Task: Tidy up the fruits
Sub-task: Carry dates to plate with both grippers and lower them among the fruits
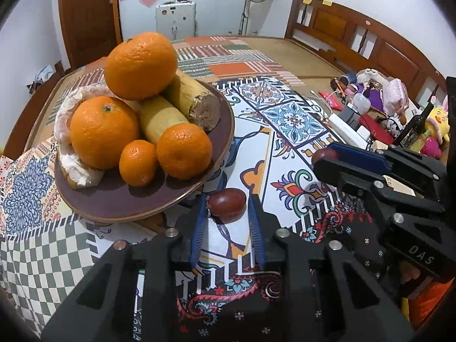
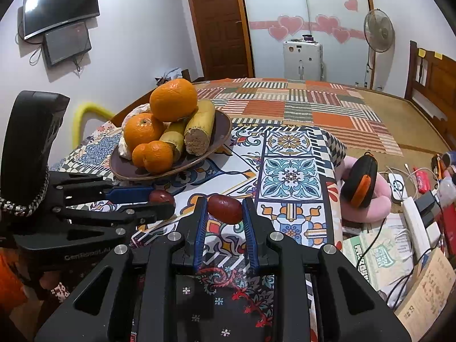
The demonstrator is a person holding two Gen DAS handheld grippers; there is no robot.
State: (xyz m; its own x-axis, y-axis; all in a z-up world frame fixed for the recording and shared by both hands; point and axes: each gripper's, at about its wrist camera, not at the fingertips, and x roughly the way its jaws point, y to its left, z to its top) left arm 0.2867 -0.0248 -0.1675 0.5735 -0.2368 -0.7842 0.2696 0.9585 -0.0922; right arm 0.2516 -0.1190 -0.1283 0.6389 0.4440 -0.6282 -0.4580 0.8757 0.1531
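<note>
Nearest in the left wrist view, the left gripper [image 1: 227,206] is clamped on a small dark-red fruit [image 1: 227,205], its blue pads pressing the fruit's two sides just above the patterned cloth [image 1: 285,119]. To its right the right gripper [image 1: 325,156] pinches a second red fruit [image 1: 323,155] at its tip; white letters "DAS" show on that gripper's black body.

In the right wrist view the right gripper [image 2: 225,209] is likewise closed tight on its red fruit [image 2: 225,208], held over the cloth [image 2: 290,171]. The left gripper [image 2: 162,199] lies at the left with its fruit [image 2: 161,196] between the fingertips; pale lettering on its body begins "GenRobot", the rest unclear.

Just beyond both grippers stands a brown plate [image 1: 148,202] on the cloth, piled with four oranges: a large one [image 1: 139,64] on top, another large one [image 1: 104,131], a medium one [image 1: 183,151] and a small one [image 1: 136,162]. Two yellowish cut stalks [image 1: 185,99] lean among them, with a piece of pale peel [image 1: 77,168] at the plate's left edge.

At the right lie cables, toys and boxes with printing too small to read. Farther back stand a standing fan [image 2: 379,31], a wooden door [image 2: 219,22] and two wall screens [image 2: 59,20].
</note>
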